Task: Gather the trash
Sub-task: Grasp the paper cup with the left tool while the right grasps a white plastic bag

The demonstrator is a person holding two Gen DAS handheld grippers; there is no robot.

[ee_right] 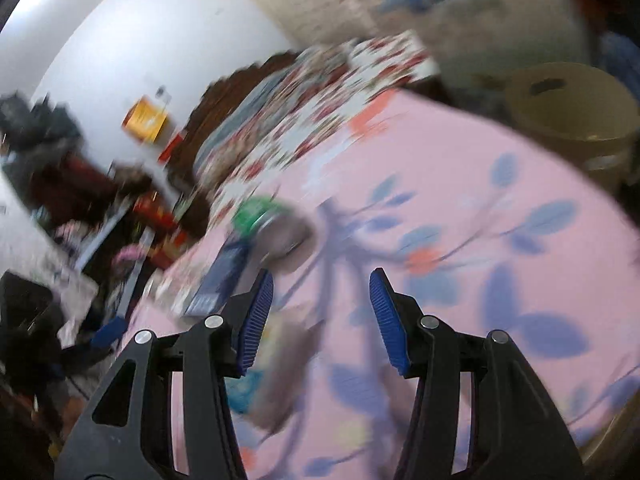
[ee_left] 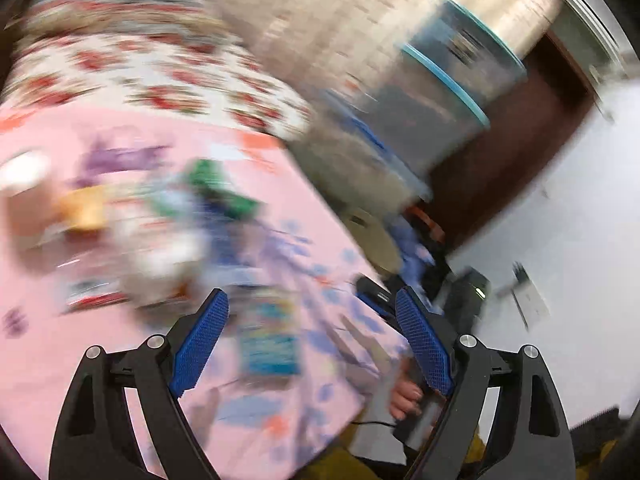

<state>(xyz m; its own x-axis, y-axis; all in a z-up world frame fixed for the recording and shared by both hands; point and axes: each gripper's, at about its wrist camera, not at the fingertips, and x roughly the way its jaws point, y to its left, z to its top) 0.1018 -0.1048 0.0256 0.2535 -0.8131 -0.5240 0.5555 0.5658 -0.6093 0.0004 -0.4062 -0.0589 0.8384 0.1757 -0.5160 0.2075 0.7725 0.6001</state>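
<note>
Both views are smeared by motion. My left gripper [ee_left: 311, 294] is open above a pink leaf-print bedsheet [ee_left: 48, 360]. A blue-teal packet [ee_left: 268, 344] lies on the sheet below the gap between its fingers, not gripped. Further off lie a green wrapper [ee_left: 218, 188], an orange piece [ee_left: 84, 208] and a white lump [ee_left: 160, 256]. My right gripper [ee_right: 320, 274] is also open over the sheet [ee_right: 500, 200], with nothing held. A crumpled grey-beige piece [ee_right: 288, 360] and a teal scrap [ee_right: 244, 392] lie under its left finger. A green wrapper [ee_right: 256, 212] and a dark blue box [ee_right: 224, 280] lie ahead of it.
A tan round bin [ee_right: 572, 120] with a slot in its lid stands beside the bed, seen too as the tan bin [ee_left: 372, 236]. A red-flowered quilt [ee_left: 160, 80] covers the far end. Stacked storage boxes with blue lids [ee_left: 440, 92] stand beyond. Clutter [ee_right: 60, 240] crowds the floor by the bed.
</note>
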